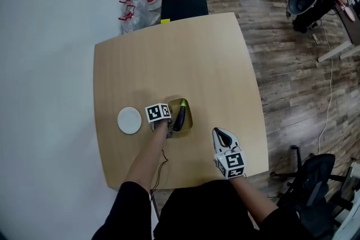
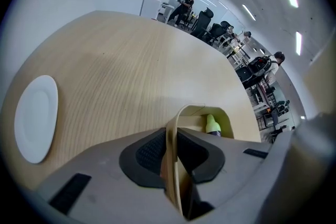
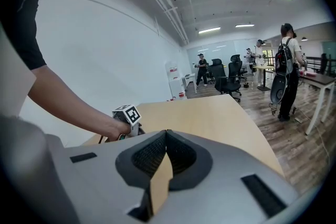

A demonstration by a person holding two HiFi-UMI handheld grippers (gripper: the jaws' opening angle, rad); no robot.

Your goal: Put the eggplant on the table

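A dark purple eggplant (image 1: 179, 119) with a green stem lies inside a thin-walled tan container (image 1: 190, 116) near the middle of the wooden table (image 1: 169, 53). My left gripper (image 1: 170, 124) is shut on the container's near left wall. In the left gripper view that wall (image 2: 173, 155) runs between the pads, and only the eggplant's (image 2: 212, 124) green tip shows over the rim. My right gripper (image 1: 220, 132) is near the table's front right, apart from the container. It (image 3: 167, 136) is shut with nothing held.
A white plate (image 1: 129, 120) lies left of the container. Water bottles (image 1: 140, 0) and a black seat (image 1: 184, 7) stand beyond the far edge. An office chair (image 1: 315, 182) is at the lower right. People stand far off in the room (image 3: 287, 68).
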